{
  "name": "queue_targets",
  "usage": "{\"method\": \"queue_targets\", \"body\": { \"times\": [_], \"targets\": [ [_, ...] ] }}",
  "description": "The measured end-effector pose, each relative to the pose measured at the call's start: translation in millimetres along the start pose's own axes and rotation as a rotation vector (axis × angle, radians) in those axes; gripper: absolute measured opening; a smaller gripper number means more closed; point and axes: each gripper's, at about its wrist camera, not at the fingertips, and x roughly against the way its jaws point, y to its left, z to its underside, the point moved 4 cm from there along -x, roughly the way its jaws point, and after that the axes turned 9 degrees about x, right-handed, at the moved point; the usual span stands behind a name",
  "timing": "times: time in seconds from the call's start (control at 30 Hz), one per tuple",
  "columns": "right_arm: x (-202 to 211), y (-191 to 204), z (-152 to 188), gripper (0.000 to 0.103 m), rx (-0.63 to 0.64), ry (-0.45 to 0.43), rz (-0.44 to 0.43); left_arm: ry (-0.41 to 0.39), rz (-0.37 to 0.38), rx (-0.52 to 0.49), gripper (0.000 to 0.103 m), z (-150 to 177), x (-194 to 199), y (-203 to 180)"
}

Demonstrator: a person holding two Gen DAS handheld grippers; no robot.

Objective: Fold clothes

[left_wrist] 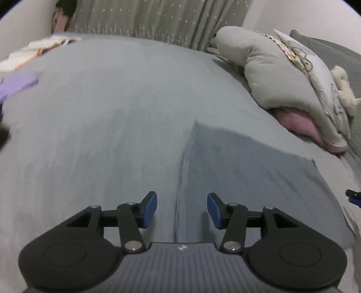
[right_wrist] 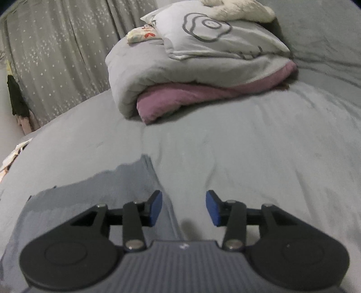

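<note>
Both grippers hang low over a grey bedsheet (left_wrist: 101,117), each with its jaws spread and nothing between the blue pads. Under the left gripper (left_wrist: 182,209) runs the left edge of a folded blue-grey garment (left_wrist: 237,175); that edge passes straight up between the fingers, and the cloth spreads flat to the right, ending in a far corner and a slightly ragged top edge. From the right wrist view, the right gripper (right_wrist: 183,207) straddles the opposite edge of the same garment (right_wrist: 94,191), which lies to its left, with bare, lightly creased sheet to its right.

Open sheet stretches ahead of and to the left of the left gripper (blurred here, so fine creases cannot be read). Ahead of the right gripper the sheet is free up to a rolled grey duvet (right_wrist: 180,74) with a pink blanket (right_wrist: 180,99) tucked beneath it. A printed pillow (right_wrist: 214,38) and a cream plush toy (right_wrist: 239,9) sit on top of that heap, well apart from the garment.

At the far left edge of the bed lie a purple cloth (left_wrist: 18,86) and a white item with orange trim (left_wrist: 33,51). A star-patterned grey curtain (left_wrist: 146,20) closes off the far side.
</note>
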Motion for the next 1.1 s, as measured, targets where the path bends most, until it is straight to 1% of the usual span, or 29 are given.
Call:
{"method": "queue_targets", "body": {
  "times": [0.03,0.1,0.2,0.3,0.37,0.4,0.43,0.47,0.57,0.73,0.83,0.97,1.0,1.07,1.1],
  "targets": [
    [2,0,4,0.045,-0.017,0.007,-0.009,0.005,0.007,0.007,0.047,11,6,4],
    [5,0,11,0.050,-0.052,0.018,-0.028,0.011,0.006,0.026,0.047,20,12,8],
    [8,0,20,0.055,-0.105,0.035,-0.055,0.018,0.026,0.071,0.047,27,14,9],
    [12,0,30,0.060,-0.158,0.051,-0.083,0.020,0.041,0.095,0.047,35,14,4],
    [14,0,37,0.062,-0.194,0.062,-0.101,0.023,0.042,0.100,0.048,40,11,1],
    [15,0,40,0.063,-0.212,0.068,-0.110,0.027,0.042,0.107,0.049,42,7,-1],
    [16,0,43,0.064,-0.229,0.073,-0.120,0.029,0.042,0.113,0.053,44,4,-3],
    [17,0,46,0.064,-0.247,0.079,-0.129,0.027,0.042,0.120,0.057,43,2,-4],
    [21,0,56,0.066,-0.300,0.095,-0.157,0.014,0.062,0.169,0.063,42,-3,-6],
    [27,0,72,0.065,-0.389,0.123,-0.203,0.013,0.133,0.267,0.063,41,-11,-8],
    [31,0,81,0.065,-0.442,0.140,-0.230,0.000,0.132,0.289,0.064,42,-16,-10],
    [22,1,78,0.064,-0.444,0.118,-0.201,-0.008,0.149,0.339,0.066,41,-17,-7],
    [22,1,79,0.063,-0.450,0.116,-0.195,-0.008,0.155,0.354,0.066,40,-17,-5],
    [21,0,80,0.047,-0.464,0.115,-0.184,-0.017,0.163,0.392,0.065,39,-17,0],
    [21,-1,81,0.024,-0.471,0.115,-0.178,-0.024,0.155,0.397,0.062,38,-16,2]
  ]
}}
